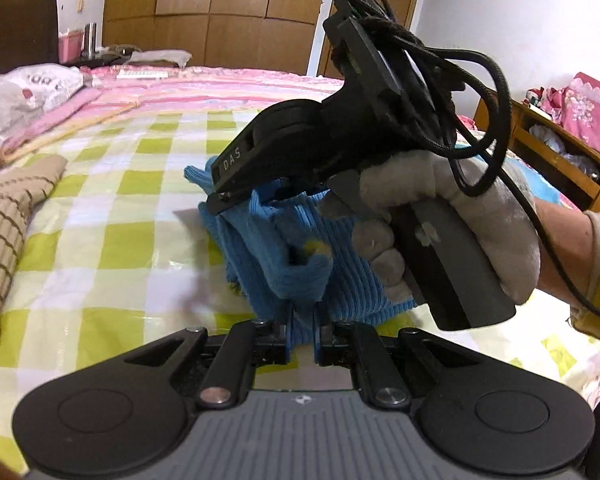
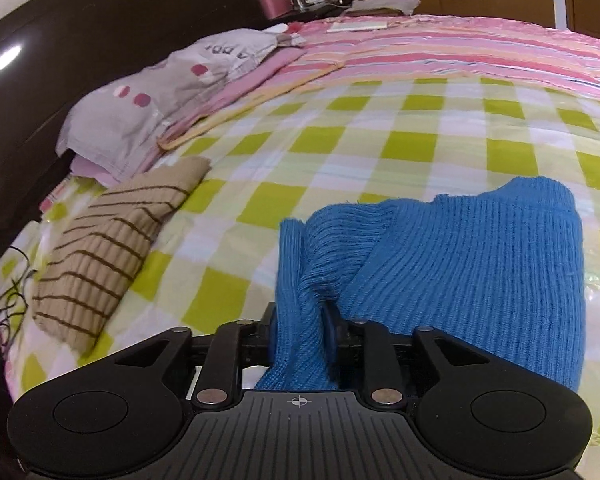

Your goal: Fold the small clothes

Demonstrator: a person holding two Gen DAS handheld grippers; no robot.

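Blue knit garment (image 2: 460,264), bunched and not yet folded, is gripped by left claw (image 1: 302,320) and right claw (image 2: 300,320) above the bed (image 2: 380,128)

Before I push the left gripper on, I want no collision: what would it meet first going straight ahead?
The left gripper is already shut on the blue knit, so that bunched cloth comes first. Right behind it looks to be the right gripper, also shut on the knit, though depth is unclear.
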